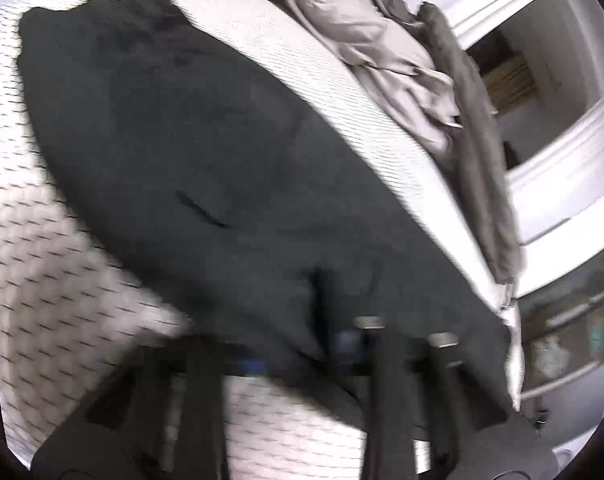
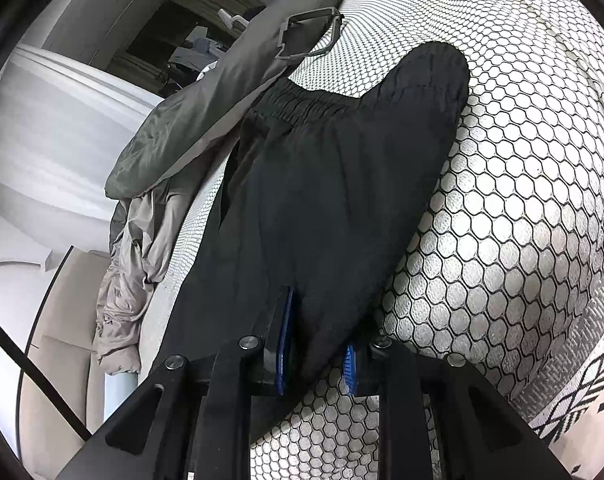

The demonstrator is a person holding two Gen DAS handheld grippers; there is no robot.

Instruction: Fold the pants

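Note:
Black pants lie on a white bed with a black honeycomb pattern. In the left wrist view the picture is blurred; my left gripper sits at the near end of the pants, with cloth bunched between its blue-padded fingers. In the right wrist view the pants stretch away to an elastic waistband at the far end. My right gripper has its blue pads closed on the near fabric edge.
A crumpled grey-beige duvet lies along the bed's far side, also in the right wrist view. A grey pillow lies beside the waistband. White door frames stand beyond the bed.

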